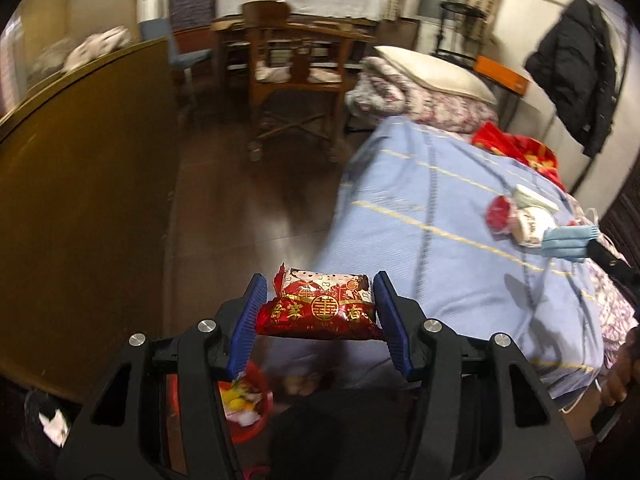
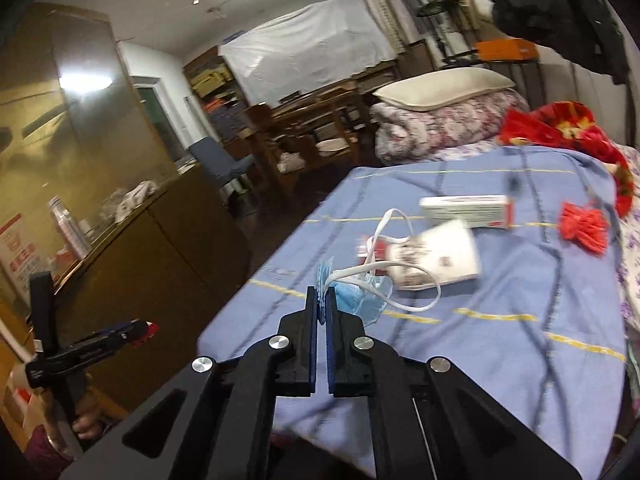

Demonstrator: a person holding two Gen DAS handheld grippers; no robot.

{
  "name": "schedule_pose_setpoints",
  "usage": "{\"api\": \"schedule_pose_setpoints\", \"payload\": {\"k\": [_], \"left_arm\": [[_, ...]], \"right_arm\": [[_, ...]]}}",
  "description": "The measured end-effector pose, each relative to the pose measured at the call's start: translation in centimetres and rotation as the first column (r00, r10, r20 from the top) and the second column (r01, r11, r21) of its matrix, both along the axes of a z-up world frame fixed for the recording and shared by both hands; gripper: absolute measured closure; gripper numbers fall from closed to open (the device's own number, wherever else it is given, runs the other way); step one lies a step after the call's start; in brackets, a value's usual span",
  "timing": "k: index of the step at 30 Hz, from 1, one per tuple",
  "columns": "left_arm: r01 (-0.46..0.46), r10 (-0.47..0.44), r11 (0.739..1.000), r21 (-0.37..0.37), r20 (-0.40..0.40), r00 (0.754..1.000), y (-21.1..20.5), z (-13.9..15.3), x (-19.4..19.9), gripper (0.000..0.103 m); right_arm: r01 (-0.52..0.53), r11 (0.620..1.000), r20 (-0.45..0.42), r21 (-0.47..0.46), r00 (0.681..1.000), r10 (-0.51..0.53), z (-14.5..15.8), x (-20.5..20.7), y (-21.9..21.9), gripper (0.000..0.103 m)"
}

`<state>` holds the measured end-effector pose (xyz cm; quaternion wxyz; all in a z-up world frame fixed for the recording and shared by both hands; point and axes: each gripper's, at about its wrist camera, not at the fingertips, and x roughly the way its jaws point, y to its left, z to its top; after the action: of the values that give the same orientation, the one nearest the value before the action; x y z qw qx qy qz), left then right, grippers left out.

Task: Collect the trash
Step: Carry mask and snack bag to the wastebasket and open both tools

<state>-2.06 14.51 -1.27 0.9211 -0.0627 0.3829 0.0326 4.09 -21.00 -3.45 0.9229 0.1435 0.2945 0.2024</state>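
Two grips at once: each gripper carries one piece of trash, so both can go to the bin together.
Left wrist view, left gripper: jaws part-way open, clamped on the ends of a red snack packet, held level above the floor beside the bed.
Left wrist view, bin: a red bucket sits on the floor under the gripper, scraps already in it; likely the drop point.
Left wrist view, leftovers: a paper cup and a small white box lie on the bed.
Right wrist view, right gripper: jaws closed tight, pinching the folded edge of a blue face mask; its white ear loops dangle, so a thin-edge pinch suits the limp cloth.
Right wrist view, mask position: just above the blue sheet, near the cup.
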Motion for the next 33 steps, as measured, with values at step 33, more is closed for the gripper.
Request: {"api": "schedule_pose_setpoints", "payload": {"k": [33], "left_arm": [[-0.459,0.463,0.886,0.069,-0.065,0.884,16.3,-3.3,-7.4,0.009]], "right_arm": [[-0.568,0.816,-0.222,-0.108,0.814,0.537,-2.8,-1.0,31.0,0.099]]}}
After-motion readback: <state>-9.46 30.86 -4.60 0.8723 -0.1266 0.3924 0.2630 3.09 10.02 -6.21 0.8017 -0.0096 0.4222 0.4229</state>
